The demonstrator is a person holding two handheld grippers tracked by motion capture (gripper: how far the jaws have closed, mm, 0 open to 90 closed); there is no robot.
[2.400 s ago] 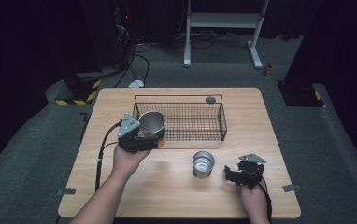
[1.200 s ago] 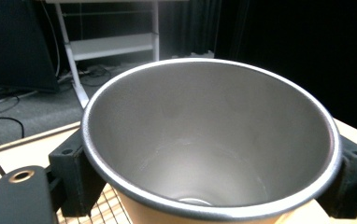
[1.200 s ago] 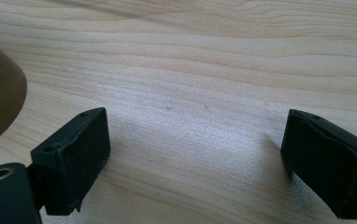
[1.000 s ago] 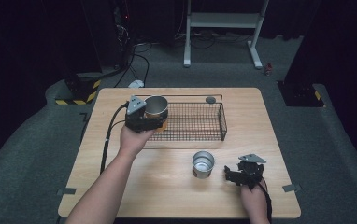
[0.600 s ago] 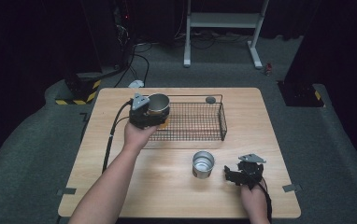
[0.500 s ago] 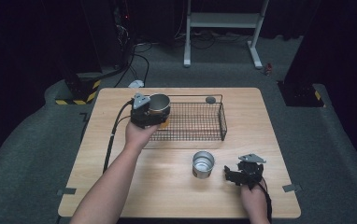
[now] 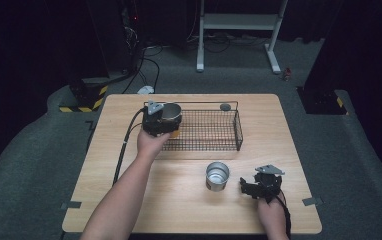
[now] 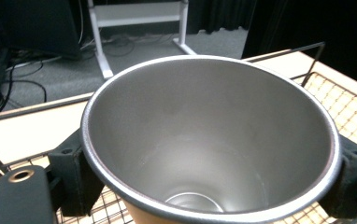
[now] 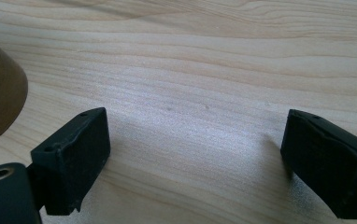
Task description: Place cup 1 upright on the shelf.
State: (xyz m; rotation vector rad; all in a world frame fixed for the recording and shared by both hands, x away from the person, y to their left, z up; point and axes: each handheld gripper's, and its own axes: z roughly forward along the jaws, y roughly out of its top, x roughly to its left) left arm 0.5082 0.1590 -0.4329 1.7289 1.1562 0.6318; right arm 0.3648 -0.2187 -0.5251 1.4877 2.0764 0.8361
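Steel, with a brushed inner wall, is being shown in the cup point(image 8: 211, 140) that is being clamped between the two black jaws of the left gripper point(image 7: 160, 122), one jaw being pressed against each side of the cup just under its rim. The cup is being held upright, mouth up, over the near left corner of the wire basket point(image 7: 204, 131), whose mesh floor is being seen beneath it in the left gripper view. Whether the cup's base is being rested on the mesh cannot be told.

A second cup point(image 7: 217, 175) of the same metal is being left standing on the wooden table point(image 7: 289, 130), in front of the basket and well apart from the first. Just beside it, to its right in the high view, the right gripper point(image 7: 260, 187) is being held low over the table with its jaws wide apart and only bare wood between them. A small dark round object point(image 7: 225, 106) is being left at the basket's far rim.
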